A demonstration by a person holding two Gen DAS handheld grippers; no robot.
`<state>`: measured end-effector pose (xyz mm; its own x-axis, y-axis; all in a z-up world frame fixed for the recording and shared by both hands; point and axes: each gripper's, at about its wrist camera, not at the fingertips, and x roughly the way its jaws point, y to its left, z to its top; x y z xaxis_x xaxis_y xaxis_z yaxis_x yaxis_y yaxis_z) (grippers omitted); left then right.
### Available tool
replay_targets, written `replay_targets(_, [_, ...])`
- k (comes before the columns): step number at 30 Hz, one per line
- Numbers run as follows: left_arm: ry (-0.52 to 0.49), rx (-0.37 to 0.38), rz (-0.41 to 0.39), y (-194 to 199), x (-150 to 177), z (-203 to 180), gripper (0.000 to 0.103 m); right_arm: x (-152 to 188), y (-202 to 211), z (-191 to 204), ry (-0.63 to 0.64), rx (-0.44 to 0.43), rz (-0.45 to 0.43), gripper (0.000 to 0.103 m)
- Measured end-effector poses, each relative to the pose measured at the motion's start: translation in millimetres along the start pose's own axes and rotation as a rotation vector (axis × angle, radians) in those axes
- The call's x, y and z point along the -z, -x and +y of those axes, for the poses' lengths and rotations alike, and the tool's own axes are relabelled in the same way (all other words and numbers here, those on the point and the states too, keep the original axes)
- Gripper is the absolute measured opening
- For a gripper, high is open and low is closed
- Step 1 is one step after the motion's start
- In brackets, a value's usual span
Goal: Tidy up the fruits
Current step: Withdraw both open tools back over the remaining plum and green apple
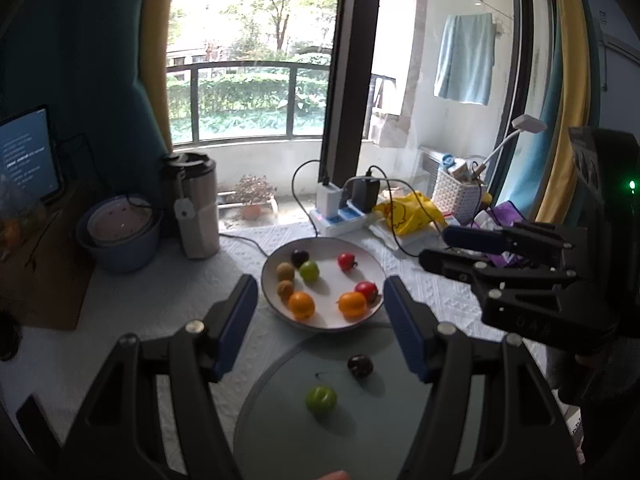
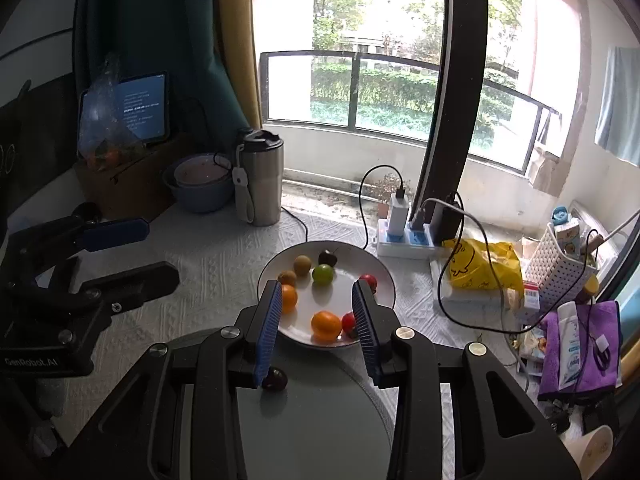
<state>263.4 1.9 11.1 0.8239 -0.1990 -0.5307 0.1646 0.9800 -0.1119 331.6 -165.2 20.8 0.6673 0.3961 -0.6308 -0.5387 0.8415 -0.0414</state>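
- Fruits lying in two places: most in white bowl (image 1: 362,316), green plum (image 1: 321,399) and dark cherry (image 1: 360,365) on grey plate (image 1: 280,420) just before it.
- Hovering over plate with jaws apart, nothing between: left gripper (image 1: 320,316).
- Standing narrowly parted, pressing on nothing: right gripper (image 2: 316,312).
- Partly hiding cherry and one orange (image 2: 289,298) in right wrist view: blue finger pad (image 2: 269,332).
- Being cut off by lower frame edge: plate.

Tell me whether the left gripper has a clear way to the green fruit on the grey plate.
Probably yes. The left gripper is open and empty, and the green fruit lies exposed on the grey plate just below it; only the dark cherry sits close by.
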Motion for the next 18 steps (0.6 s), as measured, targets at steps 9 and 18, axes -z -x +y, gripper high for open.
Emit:
replay_targets(9, [0.036, -0.045, 0.018, 9, 28, 13, 0.067, 23, -5, 15, 0.012, -0.024, 0.047, 0.039])
replay_targets(18, [0.058, -0.053, 0.067, -2, 60, 19, 0.067, 53, -21, 27, 0.027, -0.043, 0.129, 0.039])
